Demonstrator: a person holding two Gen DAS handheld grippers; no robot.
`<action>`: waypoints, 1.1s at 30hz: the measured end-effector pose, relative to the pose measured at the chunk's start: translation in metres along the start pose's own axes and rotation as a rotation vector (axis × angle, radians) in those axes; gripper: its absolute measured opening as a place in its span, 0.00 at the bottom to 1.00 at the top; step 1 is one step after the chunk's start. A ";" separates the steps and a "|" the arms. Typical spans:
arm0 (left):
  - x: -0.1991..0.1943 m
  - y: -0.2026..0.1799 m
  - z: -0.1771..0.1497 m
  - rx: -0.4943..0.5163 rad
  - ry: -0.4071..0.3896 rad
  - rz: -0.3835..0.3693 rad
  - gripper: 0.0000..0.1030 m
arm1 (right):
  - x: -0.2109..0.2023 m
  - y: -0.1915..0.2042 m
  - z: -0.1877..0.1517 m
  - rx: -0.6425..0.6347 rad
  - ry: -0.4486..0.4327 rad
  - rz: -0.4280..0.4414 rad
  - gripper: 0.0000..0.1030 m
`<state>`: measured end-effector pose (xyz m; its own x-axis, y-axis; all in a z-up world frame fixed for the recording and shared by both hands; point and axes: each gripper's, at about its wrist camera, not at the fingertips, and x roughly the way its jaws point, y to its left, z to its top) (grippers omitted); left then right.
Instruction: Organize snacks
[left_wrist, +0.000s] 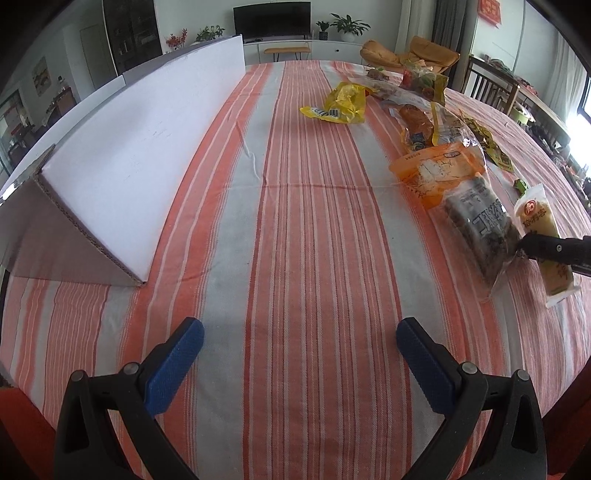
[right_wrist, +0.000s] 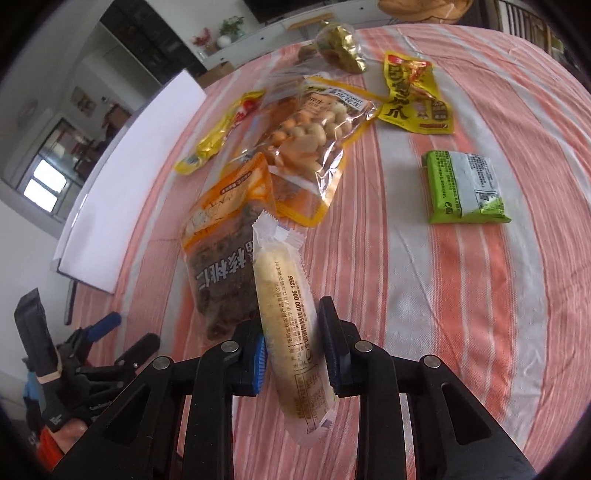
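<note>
Right gripper (right_wrist: 290, 354) pinches pale snack bar (right_wrist: 286, 306) above striped tablecloth (right_wrist: 424, 295), beside walnut bag (right_wrist: 218, 258). Nearby: 1 peanut bag (right_wrist: 317, 136), 1 green packet (right_wrist: 465, 186), 2 yellow packets. Left gripper (left_wrist: 299, 345) spread, empty; white cardboard box (left_wrist: 140, 147) at its left.

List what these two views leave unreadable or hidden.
- Left wrist view: right tool cut off by the frame edge; its jaws unseen.
- Right wrist view: walnut bag blurred, partly covered by the held white snack bar.
- Both views: white cardboard box interior hidden by its wall.
</note>
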<state>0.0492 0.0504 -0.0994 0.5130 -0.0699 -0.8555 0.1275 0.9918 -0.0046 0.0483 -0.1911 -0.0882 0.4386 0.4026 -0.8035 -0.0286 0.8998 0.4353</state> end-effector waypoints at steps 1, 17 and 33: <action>0.000 0.000 0.000 0.001 -0.001 -0.001 1.00 | -0.002 -0.008 0.001 0.020 0.001 0.015 0.28; -0.025 -0.045 0.024 -0.070 0.038 -0.316 1.00 | -0.069 -0.087 -0.046 0.033 -0.325 -0.163 0.88; 0.039 -0.150 0.067 -0.038 0.104 0.012 1.00 | -0.061 -0.080 -0.046 -0.042 -0.354 -0.163 0.92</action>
<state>0.1065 -0.1079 -0.0974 0.4229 -0.0481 -0.9049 0.0885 0.9960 -0.0115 -0.0170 -0.2798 -0.0927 0.7233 0.1773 -0.6674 0.0335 0.9563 0.2905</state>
